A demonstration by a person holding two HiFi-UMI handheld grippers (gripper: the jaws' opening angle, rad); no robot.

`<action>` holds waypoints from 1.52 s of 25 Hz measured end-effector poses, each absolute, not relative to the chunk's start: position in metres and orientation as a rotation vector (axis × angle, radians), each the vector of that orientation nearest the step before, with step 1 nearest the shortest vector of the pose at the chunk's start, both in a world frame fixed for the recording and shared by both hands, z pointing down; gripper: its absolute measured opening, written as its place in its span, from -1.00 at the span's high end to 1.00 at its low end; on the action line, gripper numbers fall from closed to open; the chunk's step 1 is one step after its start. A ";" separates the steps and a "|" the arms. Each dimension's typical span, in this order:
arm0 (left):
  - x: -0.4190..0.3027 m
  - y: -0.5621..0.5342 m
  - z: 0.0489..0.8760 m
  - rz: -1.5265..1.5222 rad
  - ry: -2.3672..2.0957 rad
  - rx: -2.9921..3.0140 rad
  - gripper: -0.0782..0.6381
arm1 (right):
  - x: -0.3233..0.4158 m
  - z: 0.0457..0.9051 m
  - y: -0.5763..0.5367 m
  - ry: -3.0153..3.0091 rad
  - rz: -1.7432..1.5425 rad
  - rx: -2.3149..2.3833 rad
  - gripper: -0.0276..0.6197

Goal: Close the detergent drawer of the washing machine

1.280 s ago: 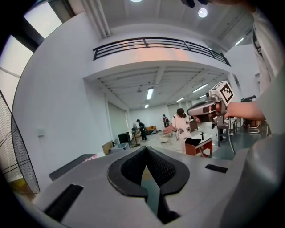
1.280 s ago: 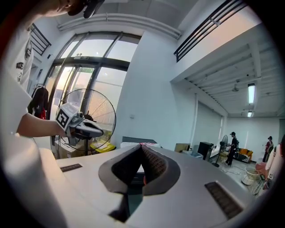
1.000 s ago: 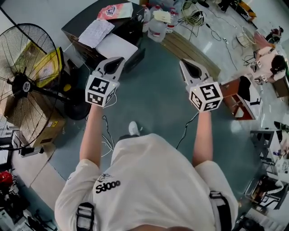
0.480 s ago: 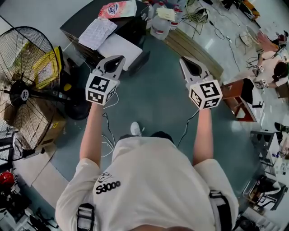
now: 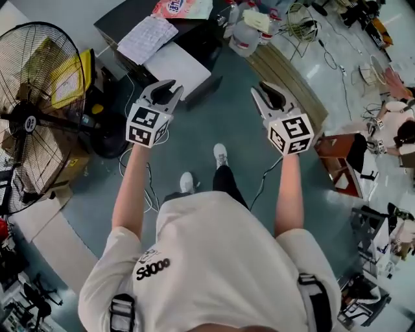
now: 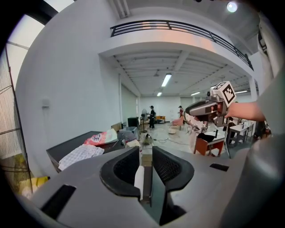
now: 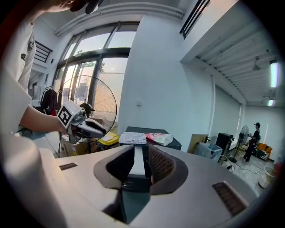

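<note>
A dark-topped machine [image 5: 120,26] stands ahead at the upper left, and a white part [image 5: 174,67] juts from its front. I cannot make out the detergent drawer. A checked cloth [image 5: 147,37] and a pink detergent bag [image 5: 183,8] lie on top. My left gripper [image 5: 165,89] hangs in the air short of the white part. My right gripper [image 5: 266,92] is level with it, further right, over the floor. Both jaws have just been opening and stand slightly apart with nothing between them, as the left gripper [image 6: 147,167] and right gripper [image 7: 143,161] views show.
A big standing fan [image 5: 32,117] fills the left side, with cardboard boxes behind it. Plastic jugs [image 5: 246,35] and a wooden board [image 5: 288,74] lie beyond the right gripper. A reddish stool [image 5: 334,155] stands at the right. Cables trail over the grey floor [image 5: 214,130].
Both grippers have drawn nearer to the dark machine, and their jaws went from shut to slightly parted. The person has stepped forward, one foot now ahead.
</note>
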State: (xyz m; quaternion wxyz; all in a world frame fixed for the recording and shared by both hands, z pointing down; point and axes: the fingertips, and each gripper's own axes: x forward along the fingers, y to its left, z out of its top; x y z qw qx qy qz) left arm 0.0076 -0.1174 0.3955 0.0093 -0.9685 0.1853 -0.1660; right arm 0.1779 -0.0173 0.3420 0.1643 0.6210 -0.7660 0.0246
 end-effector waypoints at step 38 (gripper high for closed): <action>0.035 -0.126 0.639 -1.151 1.165 -3.101 0.29 | 0.203 0.626 -0.166 -2.314 0.407 0.880 0.45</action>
